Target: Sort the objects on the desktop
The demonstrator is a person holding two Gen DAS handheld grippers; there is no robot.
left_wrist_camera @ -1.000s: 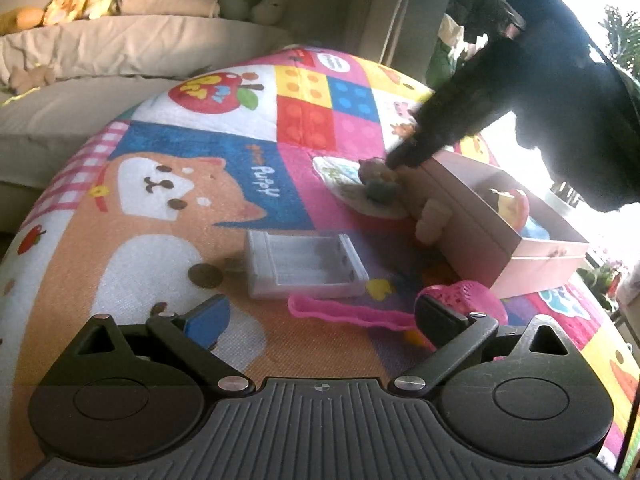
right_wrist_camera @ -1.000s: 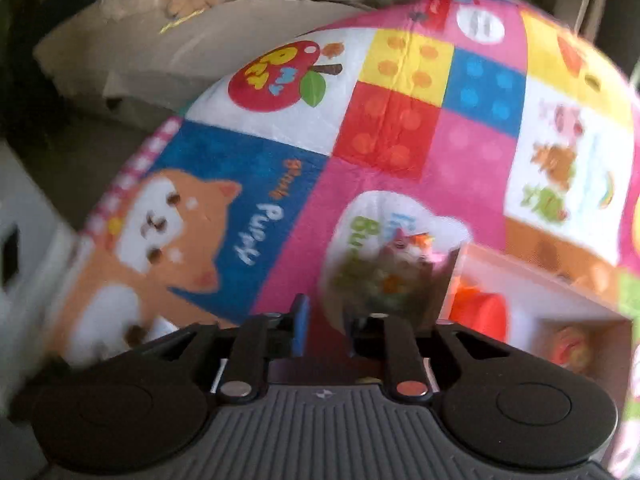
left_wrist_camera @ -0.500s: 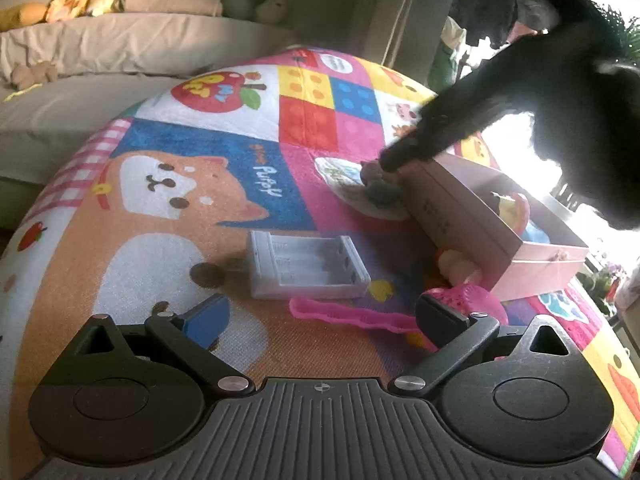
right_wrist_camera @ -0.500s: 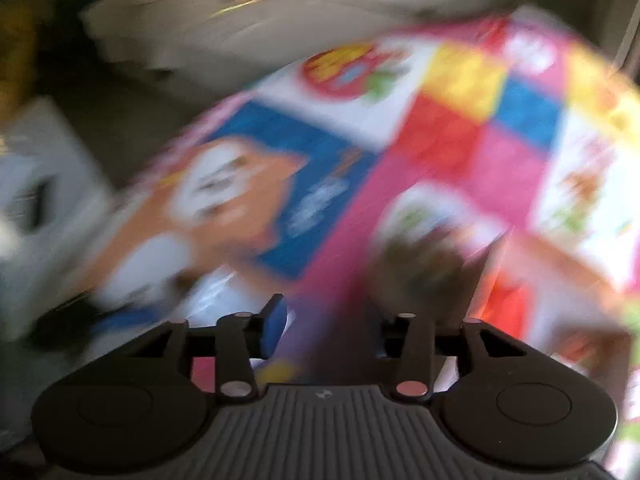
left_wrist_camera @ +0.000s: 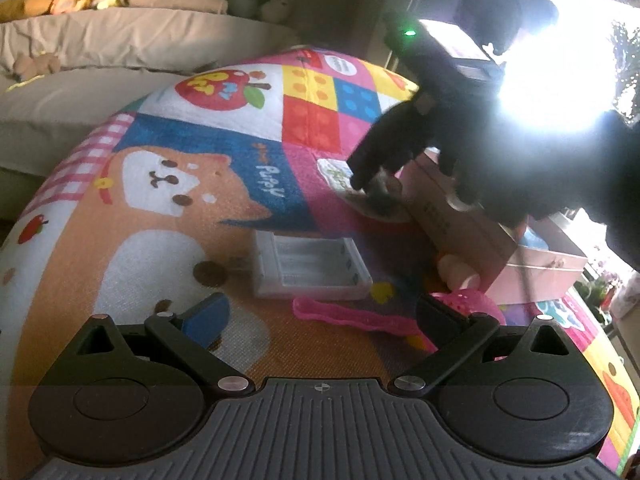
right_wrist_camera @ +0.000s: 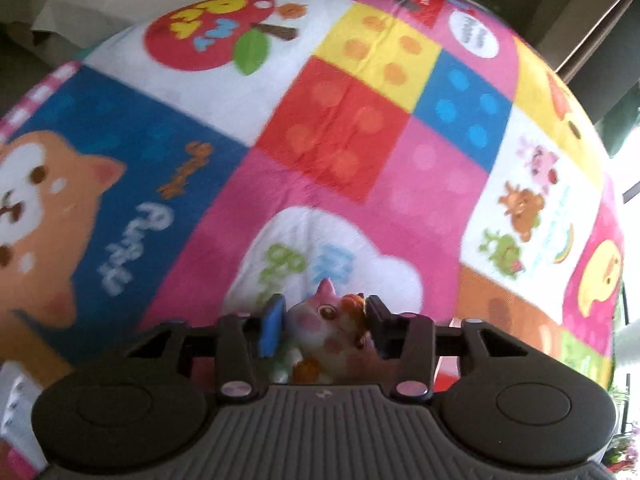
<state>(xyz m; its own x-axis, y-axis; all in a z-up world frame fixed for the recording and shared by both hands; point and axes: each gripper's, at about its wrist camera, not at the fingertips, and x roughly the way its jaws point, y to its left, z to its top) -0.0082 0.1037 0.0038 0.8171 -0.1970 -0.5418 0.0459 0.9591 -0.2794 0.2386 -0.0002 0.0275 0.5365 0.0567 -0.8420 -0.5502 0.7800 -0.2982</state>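
Observation:
My right gripper (right_wrist_camera: 322, 324) is shut on a small pink and orange cat figurine (right_wrist_camera: 328, 332), held between its fingers low over the colourful play mat (right_wrist_camera: 360, 128). In the left wrist view the right gripper (left_wrist_camera: 372, 172) shows as a dark shape at the figurine (left_wrist_camera: 380, 192), beside the pink cardboard box (left_wrist_camera: 472, 232). My left gripper (left_wrist_camera: 320, 316) is open and empty, just short of a white battery case (left_wrist_camera: 308, 268) and a pink slotted spoon (left_wrist_camera: 360, 316).
A small pinkish toy (left_wrist_camera: 456, 272) lies against the box's near wall. The pink box holds other items, washed out by glare. A beige sofa (left_wrist_camera: 100, 40) with plush toys stands behind the mat. Bright window light fills the right side.
My right gripper opened, swung down over the cat figurine and closed on it. My left gripper has stayed still and open.

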